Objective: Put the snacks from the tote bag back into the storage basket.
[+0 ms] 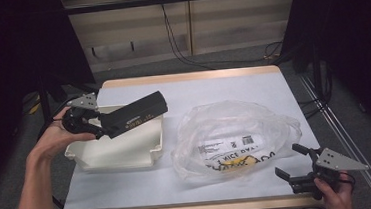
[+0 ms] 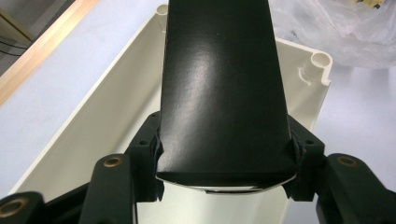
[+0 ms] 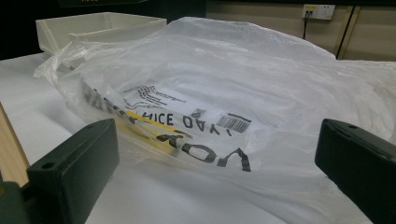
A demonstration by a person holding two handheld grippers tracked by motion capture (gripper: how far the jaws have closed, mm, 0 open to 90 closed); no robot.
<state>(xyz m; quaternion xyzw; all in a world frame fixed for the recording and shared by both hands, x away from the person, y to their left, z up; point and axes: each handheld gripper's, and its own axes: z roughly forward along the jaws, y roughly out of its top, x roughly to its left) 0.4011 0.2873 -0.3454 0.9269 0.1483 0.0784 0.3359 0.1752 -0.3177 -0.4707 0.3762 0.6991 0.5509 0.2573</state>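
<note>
Spreading across the right half of the white-covered table [image 1: 145, 188], a crumpled clear plastic bag [image 1: 235, 130] with black and yellow print lies near the right gripper [image 1: 294, 162], whose jaws stand wide apart and hold nothing. Left of the bag sits a cream plastic tray [image 1: 127, 154]. Over it hangs a long, matt black box [image 1: 135, 113] with a small label on its side, clamped at one end between the half-closed jaws of the left gripper [image 2: 226, 172]. Its long axis runs from that gripper up and to the right in the high view, tilted slightly upward, pointing toward the table's far side.
</note>
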